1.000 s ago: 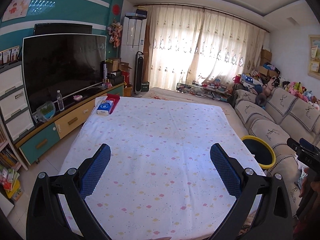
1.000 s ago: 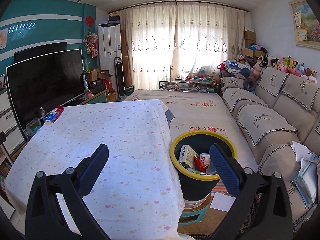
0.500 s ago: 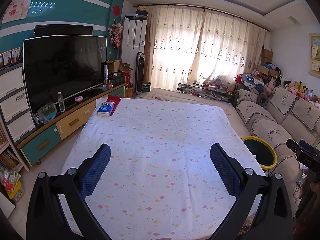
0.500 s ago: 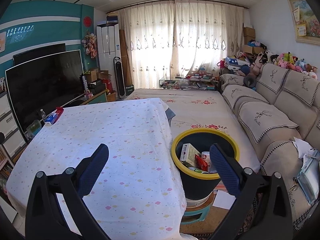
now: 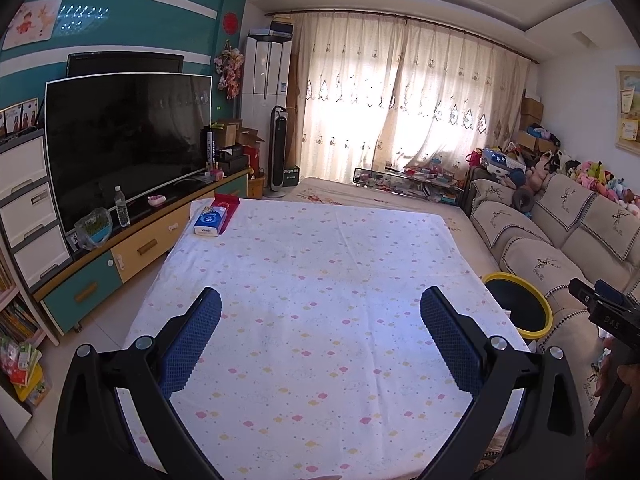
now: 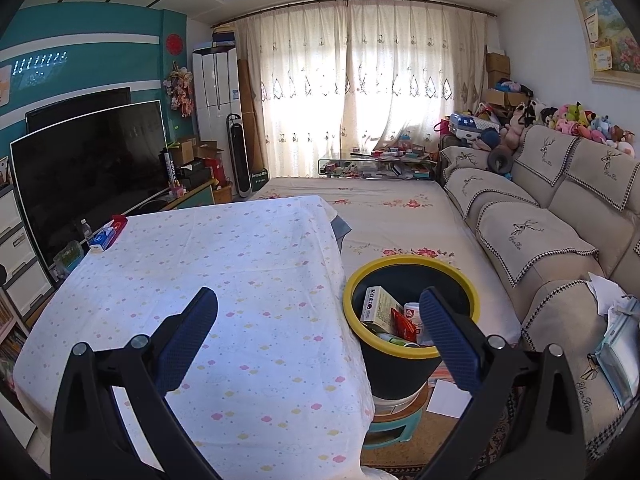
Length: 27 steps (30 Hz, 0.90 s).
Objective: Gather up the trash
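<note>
Both grippers same build: matte black plastic arms, silver round screws at joints, fingers [image 5: 191, 342] padded with blue dimpled rubber, same blue fingers [image 6: 448, 336] on right. Right unit's black body [image 5: 608, 314] has faint stamped lettering.

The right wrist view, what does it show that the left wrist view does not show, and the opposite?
Only the right wrist view looks into the yellow-rimmed bin: a white carton and a red wrapper lie inside. Only the left wrist view shows the drawers of the TV cabinet. Both show the covered table, the blue tissue box at its far left corner, and an open, empty gripper: left gripper, right gripper.
</note>
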### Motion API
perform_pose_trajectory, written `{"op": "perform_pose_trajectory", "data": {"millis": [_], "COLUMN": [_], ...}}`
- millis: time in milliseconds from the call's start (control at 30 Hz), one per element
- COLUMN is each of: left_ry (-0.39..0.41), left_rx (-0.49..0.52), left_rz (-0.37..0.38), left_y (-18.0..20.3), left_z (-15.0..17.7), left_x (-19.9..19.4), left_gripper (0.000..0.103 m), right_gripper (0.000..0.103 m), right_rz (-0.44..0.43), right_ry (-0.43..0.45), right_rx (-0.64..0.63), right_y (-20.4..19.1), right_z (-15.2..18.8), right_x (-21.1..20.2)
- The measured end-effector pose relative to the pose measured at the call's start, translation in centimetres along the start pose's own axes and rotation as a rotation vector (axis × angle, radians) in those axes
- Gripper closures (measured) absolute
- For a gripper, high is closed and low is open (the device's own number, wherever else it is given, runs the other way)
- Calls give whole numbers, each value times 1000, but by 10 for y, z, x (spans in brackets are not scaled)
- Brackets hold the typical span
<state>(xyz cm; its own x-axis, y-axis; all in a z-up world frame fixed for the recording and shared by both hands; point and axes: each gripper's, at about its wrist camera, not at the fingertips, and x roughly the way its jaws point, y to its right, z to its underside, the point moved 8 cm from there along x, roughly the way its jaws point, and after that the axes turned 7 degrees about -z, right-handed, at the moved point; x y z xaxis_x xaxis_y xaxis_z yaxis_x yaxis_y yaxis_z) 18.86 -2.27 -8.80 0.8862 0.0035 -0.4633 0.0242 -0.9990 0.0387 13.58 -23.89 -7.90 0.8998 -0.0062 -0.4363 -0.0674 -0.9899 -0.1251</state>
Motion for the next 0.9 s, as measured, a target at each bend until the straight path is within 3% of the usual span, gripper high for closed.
{"op": "perform_pose_trajectory", "data": {"millis": [900], "left_ry": [-12], "left_rx": [1], "left_rz": [6], "left_y": [1], "left_z": [4], "left_x": [6], "left_gripper": [5], "right_gripper": [7], "right_rz": [-1], "right_ry": [-4], "right_rx": [1], "right_y": [-1], "right_z": [2], "right_x": [2]}}
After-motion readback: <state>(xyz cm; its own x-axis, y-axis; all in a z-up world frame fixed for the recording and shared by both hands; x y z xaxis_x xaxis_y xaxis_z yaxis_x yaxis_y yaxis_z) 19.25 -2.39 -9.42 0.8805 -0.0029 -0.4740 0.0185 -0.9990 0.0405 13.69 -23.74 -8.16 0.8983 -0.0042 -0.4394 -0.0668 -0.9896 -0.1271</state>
